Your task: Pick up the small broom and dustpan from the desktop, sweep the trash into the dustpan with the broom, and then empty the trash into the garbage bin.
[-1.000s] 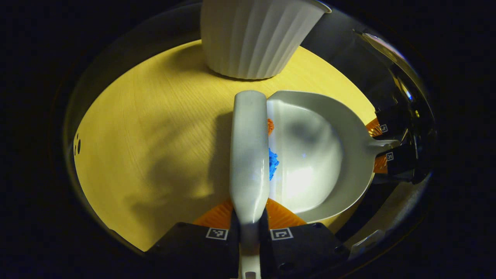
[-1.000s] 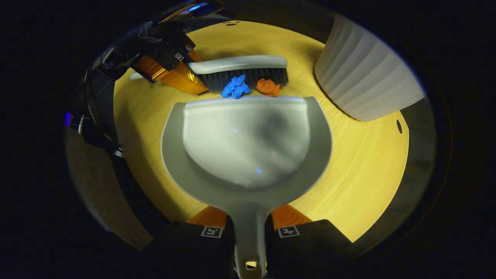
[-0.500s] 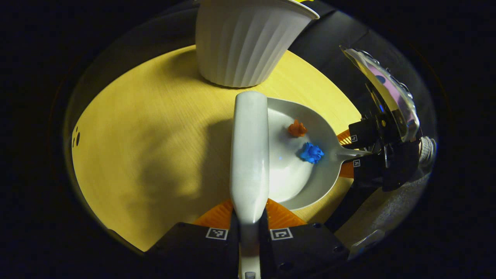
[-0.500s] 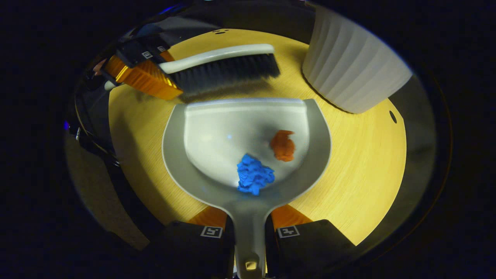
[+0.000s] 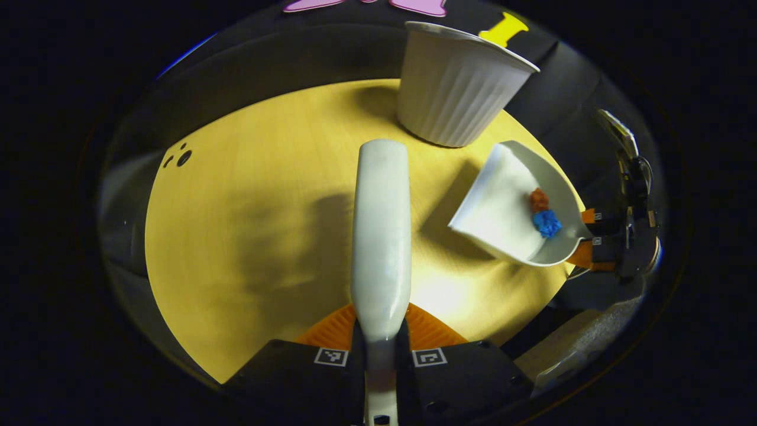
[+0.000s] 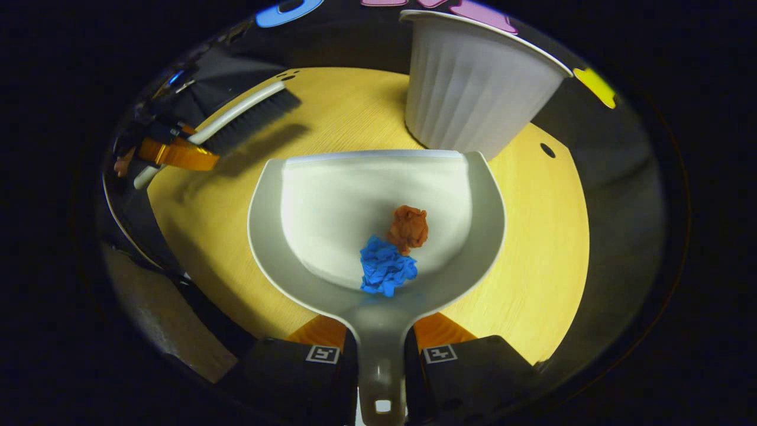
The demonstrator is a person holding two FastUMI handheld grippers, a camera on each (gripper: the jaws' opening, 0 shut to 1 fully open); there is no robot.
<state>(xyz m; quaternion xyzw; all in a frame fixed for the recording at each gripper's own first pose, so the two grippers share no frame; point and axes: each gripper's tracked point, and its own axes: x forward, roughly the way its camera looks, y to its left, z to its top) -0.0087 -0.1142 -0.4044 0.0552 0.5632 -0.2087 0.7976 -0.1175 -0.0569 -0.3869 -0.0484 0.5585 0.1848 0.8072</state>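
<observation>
Carrying crumpled blue [image 6: 386, 271] and orange paper scraps [image 6: 408, 228], the grey plastic dustpan [image 6: 331, 195] is clamped by the right gripper [image 6: 381, 354]; the white ribbed garbage bin [image 6: 473, 100] stands straight ahead, while the white-handled broom [image 5: 380, 231] is clenched in the left gripper [image 5: 380, 357].

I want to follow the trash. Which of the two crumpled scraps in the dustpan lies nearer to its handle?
The blue scrap: it sits at the back of the dustpan, just before the handle; the orange scrap touches it on the far side.
</observation>
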